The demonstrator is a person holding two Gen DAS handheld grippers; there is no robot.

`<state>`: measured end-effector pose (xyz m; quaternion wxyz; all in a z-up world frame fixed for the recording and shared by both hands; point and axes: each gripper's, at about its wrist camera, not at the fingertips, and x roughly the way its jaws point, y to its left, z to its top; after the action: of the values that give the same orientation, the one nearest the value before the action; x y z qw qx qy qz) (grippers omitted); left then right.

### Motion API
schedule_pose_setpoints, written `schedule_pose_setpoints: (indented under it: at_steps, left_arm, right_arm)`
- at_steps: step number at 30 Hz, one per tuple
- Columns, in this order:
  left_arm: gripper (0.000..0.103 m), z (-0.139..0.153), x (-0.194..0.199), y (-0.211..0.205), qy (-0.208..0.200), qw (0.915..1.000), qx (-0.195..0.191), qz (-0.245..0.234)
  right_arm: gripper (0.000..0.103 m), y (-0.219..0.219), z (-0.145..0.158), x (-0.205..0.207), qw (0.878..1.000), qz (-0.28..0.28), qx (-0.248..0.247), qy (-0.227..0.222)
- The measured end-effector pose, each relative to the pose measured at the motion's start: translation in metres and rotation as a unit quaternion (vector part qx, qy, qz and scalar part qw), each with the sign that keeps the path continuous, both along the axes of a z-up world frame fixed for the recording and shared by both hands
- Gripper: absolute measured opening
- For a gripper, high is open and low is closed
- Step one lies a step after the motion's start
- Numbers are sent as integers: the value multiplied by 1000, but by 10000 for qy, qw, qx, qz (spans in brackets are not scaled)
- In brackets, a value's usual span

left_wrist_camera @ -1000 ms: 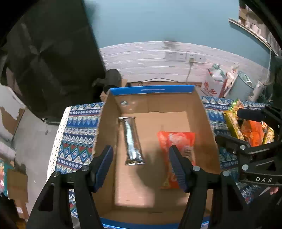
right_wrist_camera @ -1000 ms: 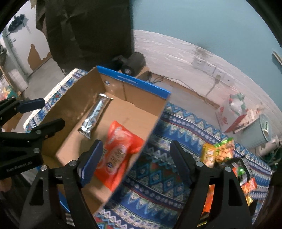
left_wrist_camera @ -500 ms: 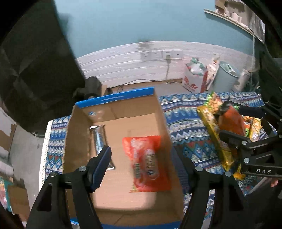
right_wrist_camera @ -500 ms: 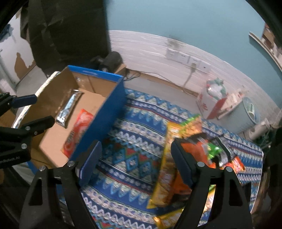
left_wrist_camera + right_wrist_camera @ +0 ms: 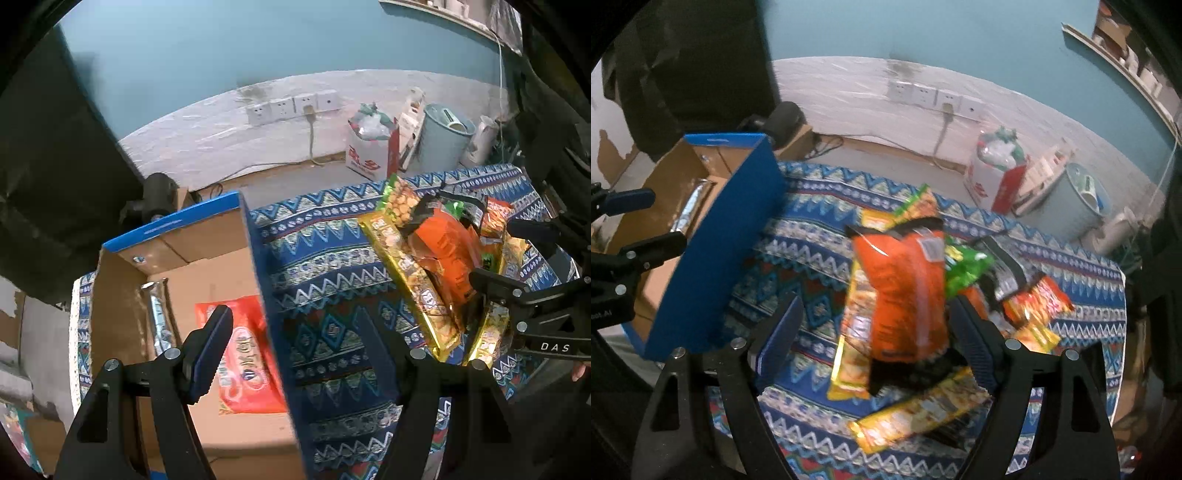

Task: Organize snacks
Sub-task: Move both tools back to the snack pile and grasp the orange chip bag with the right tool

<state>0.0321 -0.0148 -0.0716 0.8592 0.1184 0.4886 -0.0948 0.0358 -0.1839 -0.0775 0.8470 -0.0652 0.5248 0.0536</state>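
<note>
Black right tongs (image 5: 875, 345) agape over orange packet (image 5: 905, 291)

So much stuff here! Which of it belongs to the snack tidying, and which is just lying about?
Part of the job:
cardboard box
red snack packet and silver bar inside it
orange snack bag on the pile
open right gripper

Lying about:
wall sockets
pale bin
white carton

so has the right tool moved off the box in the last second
Yes. The right tool has swung right, away from the box, which slid to the left edge of its view. It now hangs open over the orange bag in the snack pile.
</note>
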Motion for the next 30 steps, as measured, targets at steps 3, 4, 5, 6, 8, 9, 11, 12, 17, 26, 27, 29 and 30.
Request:
schedule_pose_setpoints:
  at_steps: [3,4,5,6,8,9,11,12,17,26,27,29,30]
  left_arm:
    - [72,-6,4,-12,73,10000,23,-52]
    - [72,-7,5,-15,97,9999,31,-70]
    - [72,-11,6,-18,130,9999,60,-92]
    - [72,-14,8,-22,170,9997,101,-111]
    - [72,-19,11,-28,230,9995,150,-157]
    - [72,-22,13,-31,263,9994,160,-180]
    - [72,-28,15,-35,334,9991,160,-206]
    - [72,-32,16,-37,389,9989,150,-213]
    - [72,-47,22,-46,667,9975,59,-234]
    - [72,-71,35,-64,863,9956,116,-344]
    - [72,-74,36,-65,888,9954,129,-342]
    - [72,-80,39,-68,932,9949,178,-335]
    - [72,-82,40,-69,947,9948,195,-334]
  right_arm:
    - [81,-12,-6,1,9998,-55,61,163]
    - [81,-16,-8,2,9997,-56,70,234]
    - [81,-21,-11,4,9994,-42,54,333]
    - [81,-23,-12,4,9993,-34,44,380]
    - [81,-32,-19,8,9985,7,-14,549]
    - [81,-34,-20,9,9983,14,-29,586]
    - [81,-41,-27,14,9973,34,19,732]
    - [81,-44,-30,16,9967,49,81,805]
    - [81,-53,-48,26,9939,125,293,1053]
    - [81,-54,-75,35,9917,343,589,1094]
    - [81,-53,-77,36,9914,343,632,1095]
    - [81,-52,-82,38,9910,334,699,1090]
    - [81,-52,-84,39,9908,342,721,1089]
